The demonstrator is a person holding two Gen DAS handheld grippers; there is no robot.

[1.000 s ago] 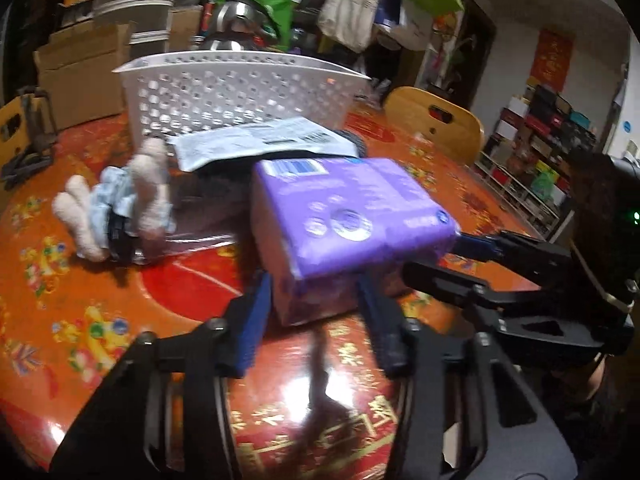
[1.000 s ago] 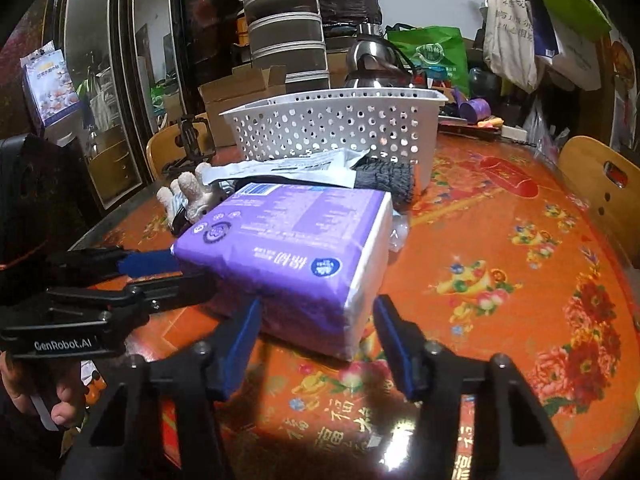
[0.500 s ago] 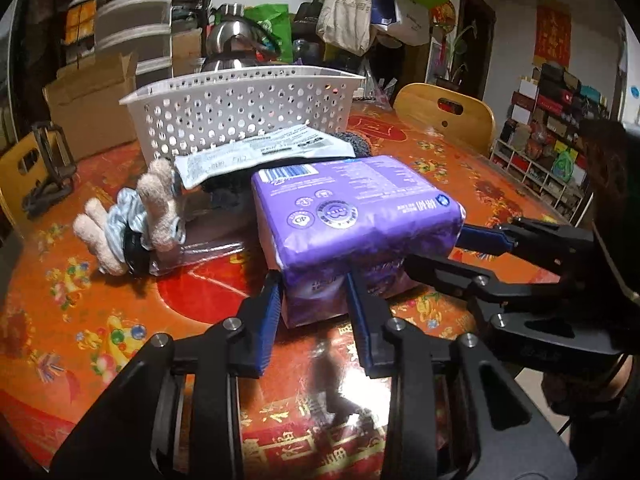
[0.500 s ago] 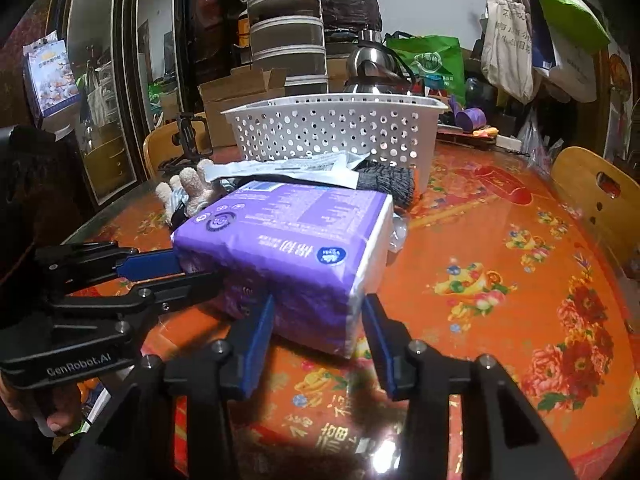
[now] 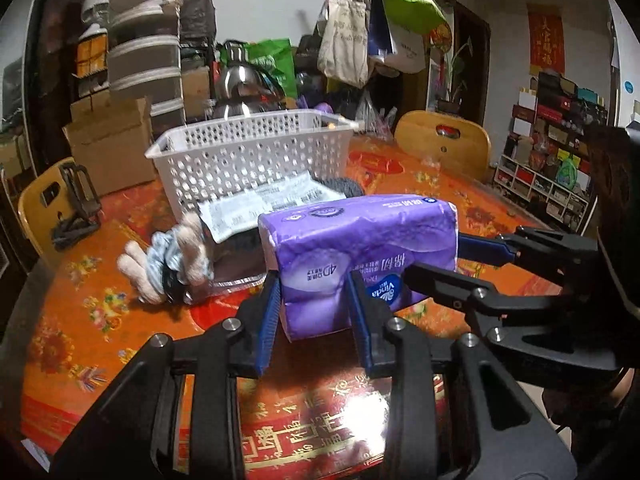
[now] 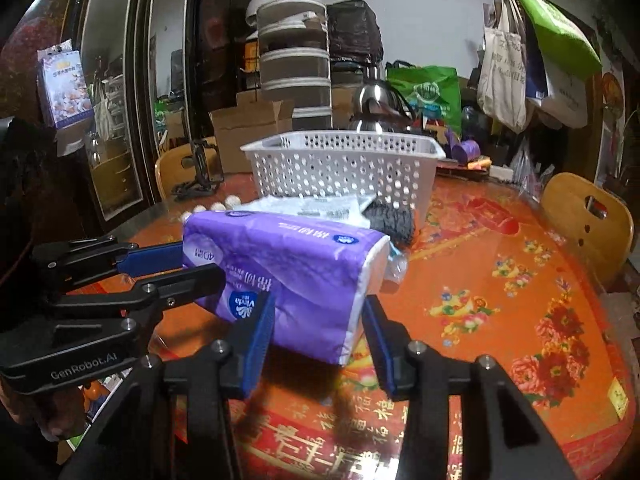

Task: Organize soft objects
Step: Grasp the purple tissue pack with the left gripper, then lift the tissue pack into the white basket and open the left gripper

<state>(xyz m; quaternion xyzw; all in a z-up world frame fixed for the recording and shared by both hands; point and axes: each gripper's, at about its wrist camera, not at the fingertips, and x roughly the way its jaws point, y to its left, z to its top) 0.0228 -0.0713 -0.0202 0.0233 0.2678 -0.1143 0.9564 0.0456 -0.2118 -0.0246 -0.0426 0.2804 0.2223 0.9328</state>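
Note:
A purple tissue pack (image 5: 360,248) is held off the red patterned table by both grippers. My left gripper (image 5: 314,308) is shut on its near left end. My right gripper (image 6: 320,320) is shut on its white-ended right corner (image 6: 320,272). Each gripper shows in the other's view, clamped on the pack's side. Behind the pack lie a plush toy in pale blue cloth (image 5: 172,256), a flat packet with a printed label (image 5: 264,204) and a dark knitted item (image 6: 388,220). A white perforated basket (image 5: 252,152) stands behind them; it also shows in the right wrist view (image 6: 344,164).
Wooden chairs stand at the table's right (image 6: 588,220) and left (image 5: 44,208) edges. A black folding stand (image 5: 76,208) sits at the far left. Cardboard boxes (image 5: 108,144), a steel kettle (image 5: 240,88) and hanging bags (image 5: 348,40) crowd the back.
Both grippers closed on the tissue pack and lifted it off the table. Its near end now hangs above the tabletop, with the basket lower and further in view.

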